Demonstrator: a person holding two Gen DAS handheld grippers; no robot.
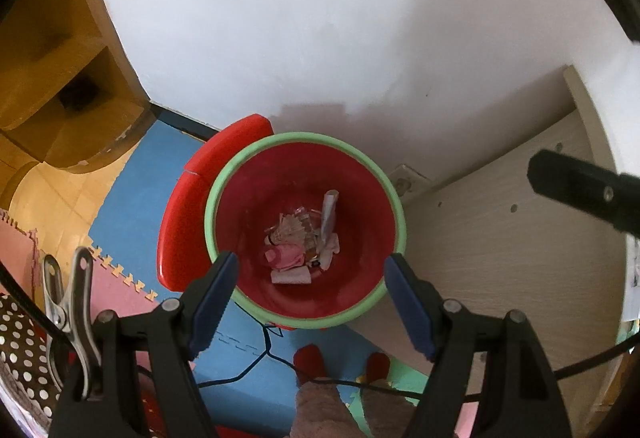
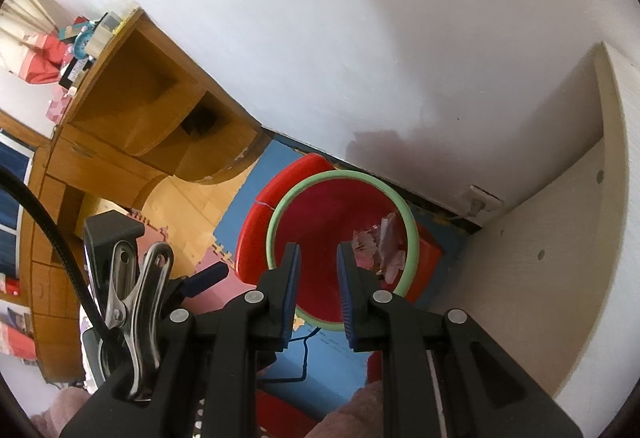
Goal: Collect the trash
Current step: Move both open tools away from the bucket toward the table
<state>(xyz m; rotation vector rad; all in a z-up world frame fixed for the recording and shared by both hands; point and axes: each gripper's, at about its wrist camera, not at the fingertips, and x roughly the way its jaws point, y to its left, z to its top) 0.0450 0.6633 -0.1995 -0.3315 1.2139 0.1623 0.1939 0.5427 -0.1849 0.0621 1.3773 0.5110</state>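
Note:
A red bin with a green rim [image 1: 304, 137] stands on the floor by the wall, with crumpled paper and wrapper trash [image 1: 298, 238] at its bottom. My left gripper [image 1: 308, 262] hangs above the bin mouth, jaws wide open and nothing between them. My right gripper [image 2: 318, 252] points down over the same bin [image 2: 340, 174], its blue pads nearly together with only a narrow gap and nothing in it. The trash [image 2: 380, 246] shows to the right of its fingers. One blue fingertip of the left gripper [image 2: 208, 276] shows at the left.
A red lid or tray [image 1: 188, 198] sits behind the bin. A white cabinet side [image 1: 500, 222] stands to the right and a wooden desk [image 1: 60, 78] to the left. Foam mats [image 1: 132, 198] cover the floor. A person's red-socked feet [image 1: 310, 358] and a black cable [image 1: 256, 362] lie below.

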